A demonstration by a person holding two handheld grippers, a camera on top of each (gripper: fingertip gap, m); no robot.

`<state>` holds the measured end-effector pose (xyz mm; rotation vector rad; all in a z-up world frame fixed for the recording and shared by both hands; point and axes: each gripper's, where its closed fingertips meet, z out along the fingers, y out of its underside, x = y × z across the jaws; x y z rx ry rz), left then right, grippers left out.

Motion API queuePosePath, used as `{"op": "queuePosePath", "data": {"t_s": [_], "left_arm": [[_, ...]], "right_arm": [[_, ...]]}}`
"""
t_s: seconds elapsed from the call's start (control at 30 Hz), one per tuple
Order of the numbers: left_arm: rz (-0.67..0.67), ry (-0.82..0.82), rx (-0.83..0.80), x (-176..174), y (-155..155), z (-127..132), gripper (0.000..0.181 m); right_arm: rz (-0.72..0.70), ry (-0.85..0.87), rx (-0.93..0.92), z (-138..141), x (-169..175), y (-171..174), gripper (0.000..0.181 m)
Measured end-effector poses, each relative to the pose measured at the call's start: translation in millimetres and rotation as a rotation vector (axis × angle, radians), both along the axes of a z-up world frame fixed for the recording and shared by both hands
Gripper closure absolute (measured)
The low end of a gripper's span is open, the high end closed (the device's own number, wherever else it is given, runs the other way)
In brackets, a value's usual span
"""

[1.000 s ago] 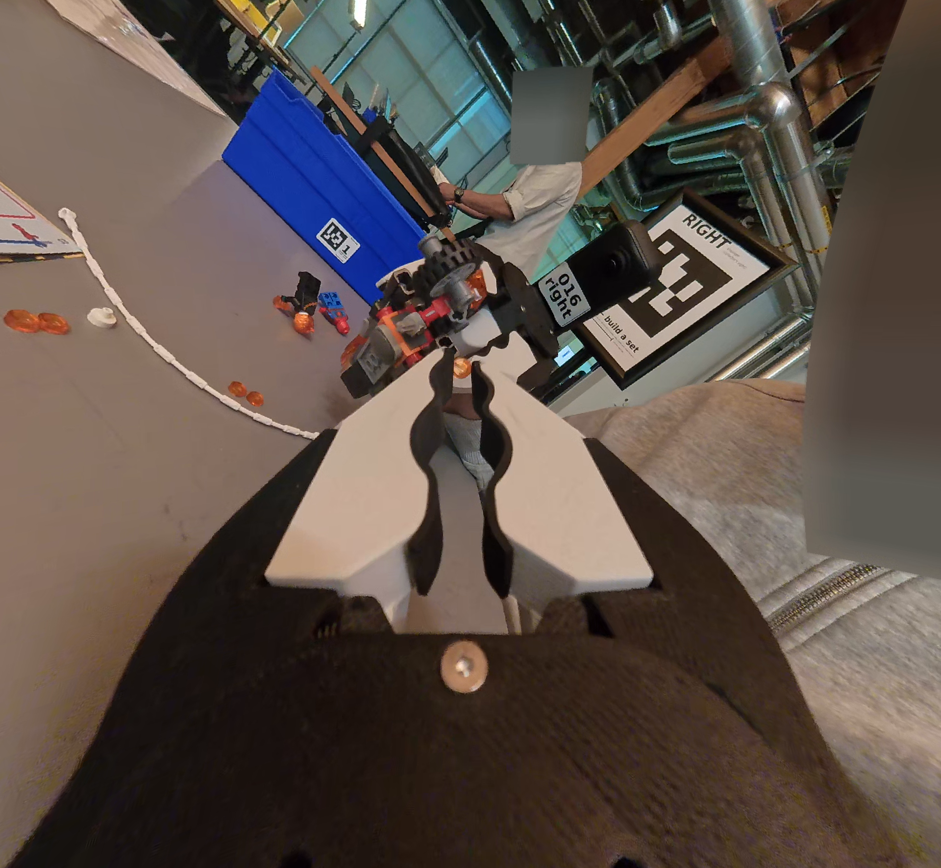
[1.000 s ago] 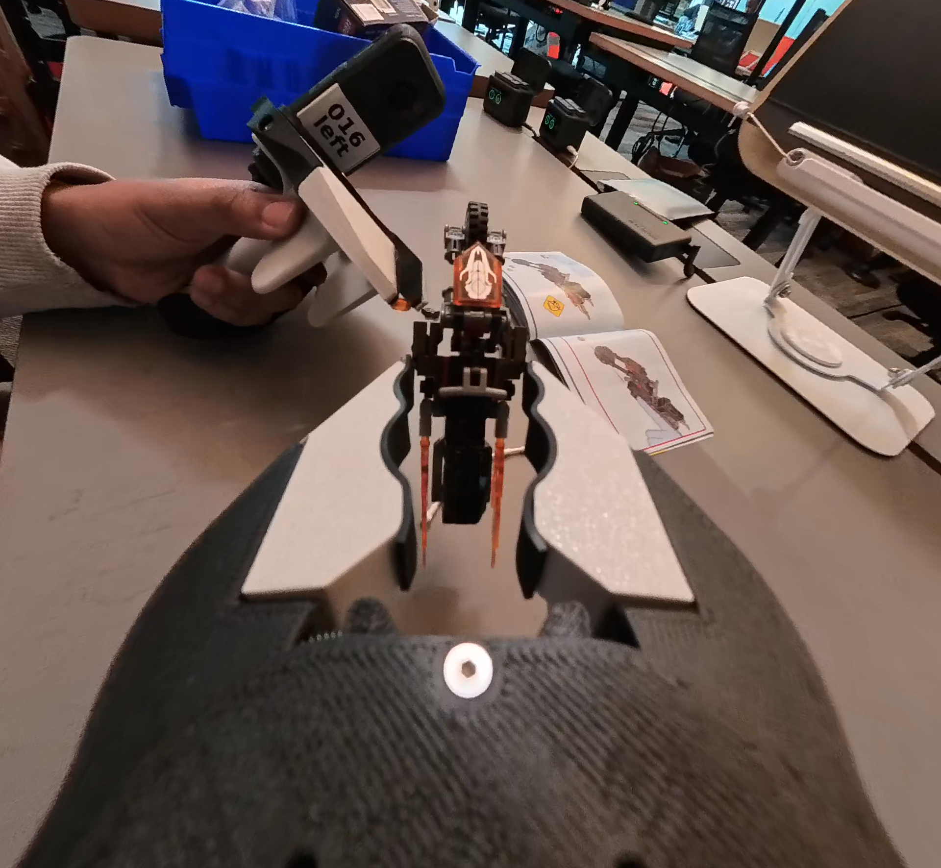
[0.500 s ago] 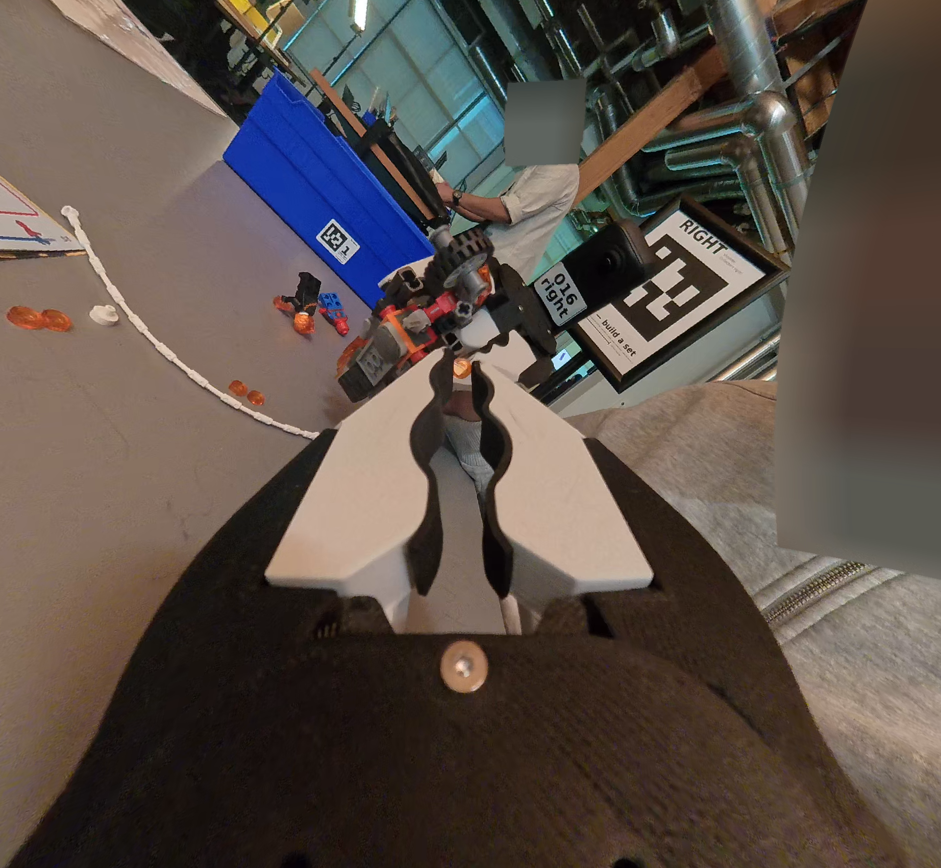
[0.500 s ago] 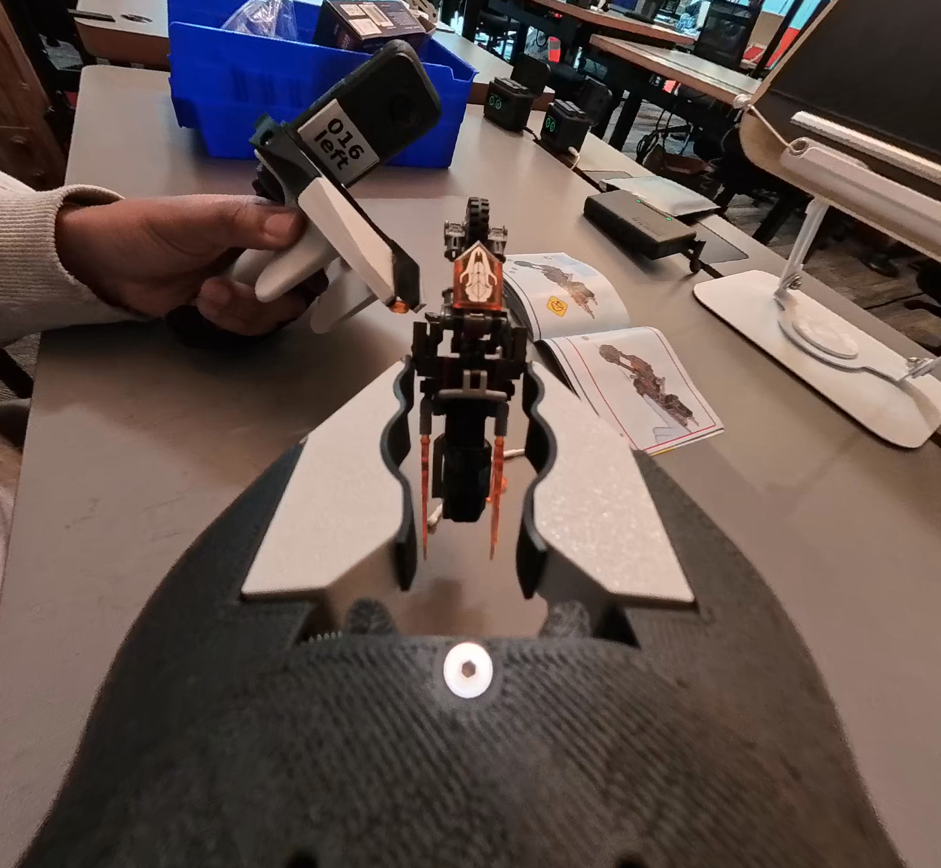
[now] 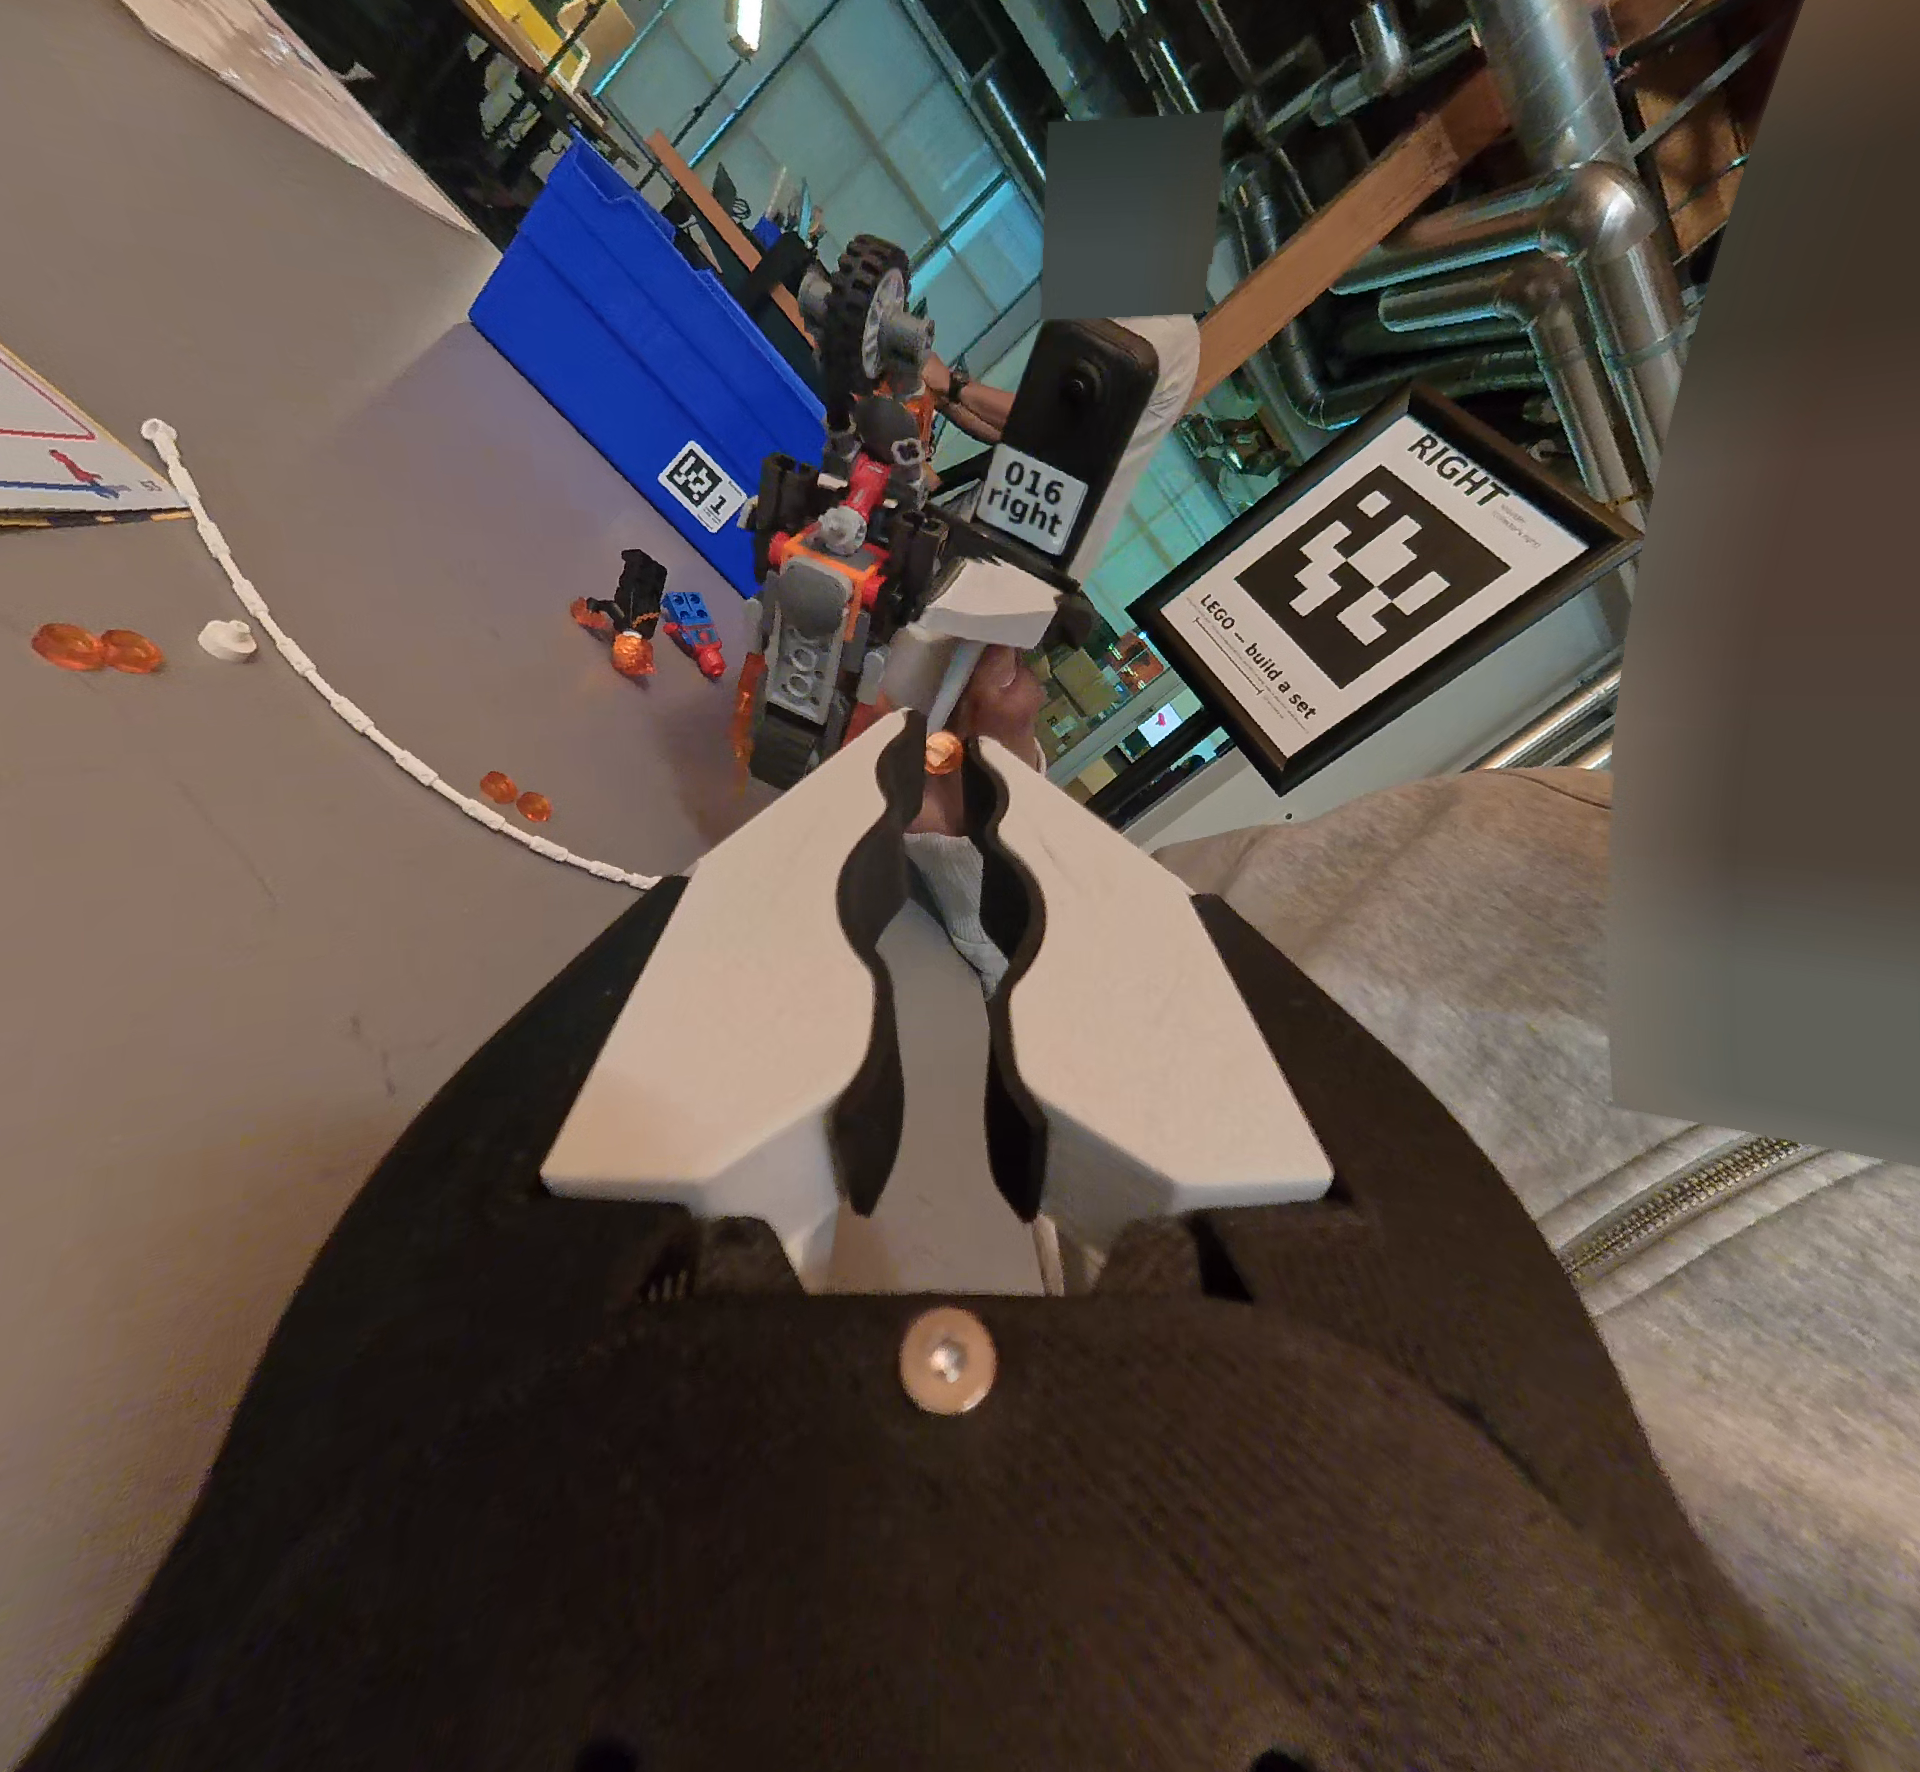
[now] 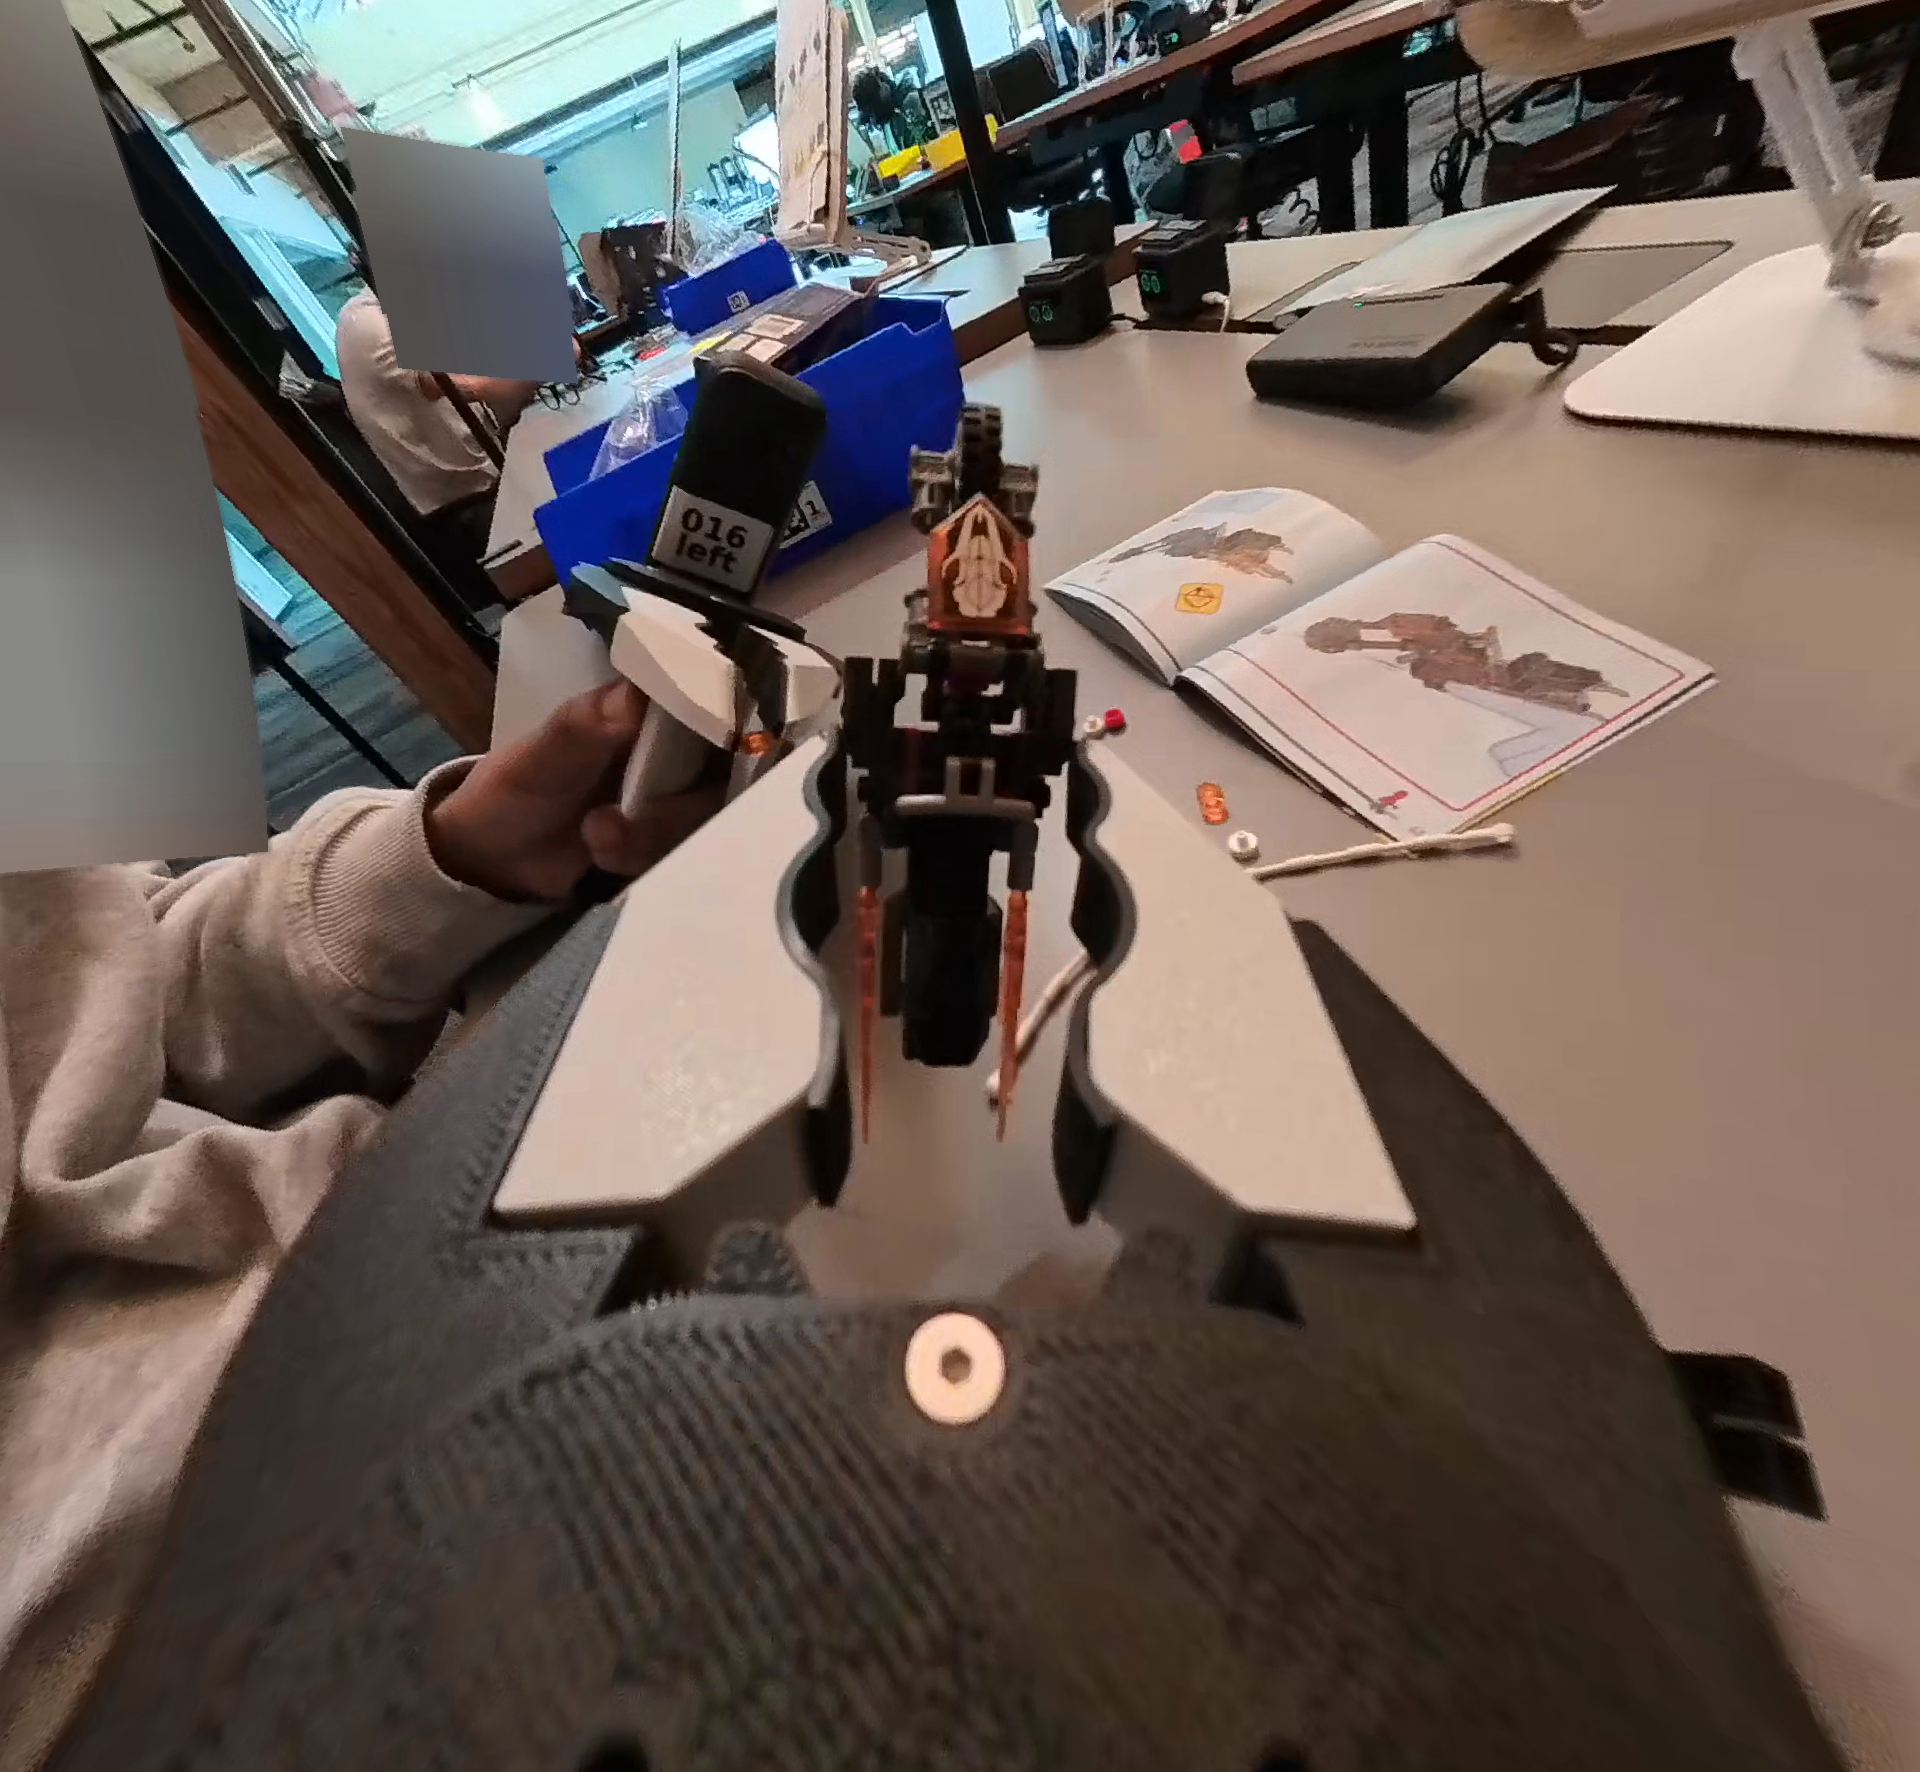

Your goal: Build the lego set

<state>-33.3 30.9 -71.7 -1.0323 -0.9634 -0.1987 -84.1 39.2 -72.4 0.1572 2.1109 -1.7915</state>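
Note:
My right gripper (image 6: 954,772) is shut on the black and orange lego motorcycle (image 6: 961,735) and holds it above the grey table (image 6: 1558,1047), front wheel away from me. In the left wrist view the motorcycle (image 5: 831,579) stands nose up, with the right gripper (image 5: 987,626) behind it. My left gripper (image 5: 940,754) is shut on a small orange round stud (image 5: 940,752). In the right wrist view the left gripper (image 6: 743,720) sits just left of the motorcycle, close to my right gripper's left finger, with the stud (image 6: 758,741) at its tip.
An open instruction booklet (image 6: 1382,673) lies to the right, with a white chain (image 6: 1382,855) and small loose pieces (image 6: 1210,800) beside it. More loose parts (image 5: 644,616), orange pieces (image 5: 99,650) and a blue bin (image 5: 644,372) lie on the table. A framed marker sign (image 5: 1371,579) stands behind. The left gripper's tips are roughly 6 cm from the right gripper's. Between my right fingertips and the white chain (image 6: 1382,855) there is roughly 11 cm.
The right gripper has turned the motorcycle from lying across to nose up and swung round. The left gripper, still holding the stud, now sits lower, right beside the model's left side.

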Motion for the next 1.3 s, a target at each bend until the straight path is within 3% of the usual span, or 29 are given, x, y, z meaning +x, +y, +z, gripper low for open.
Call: {"op": "queuePosePath", "data": {"t_s": [0.6, 0.97, 1.3], "left_arm": [[0.010, 0.018, -0.028, 0, 2, 1, 0.177], [0.022, -0.015, 0.006, -2, -1, -2, 0.177], [-0.004, -0.030, 0.044, -2, 1, -2, 0.178]], "right_arm": [[0.124, 0.132, 0.116, -24, 32, -9, 0.141], [0.028, 0.487, 0.103, -21, 38, -14, 0.140], [-0.014, 0.574, 0.114, -21, 35, -13, 0.141]]}}
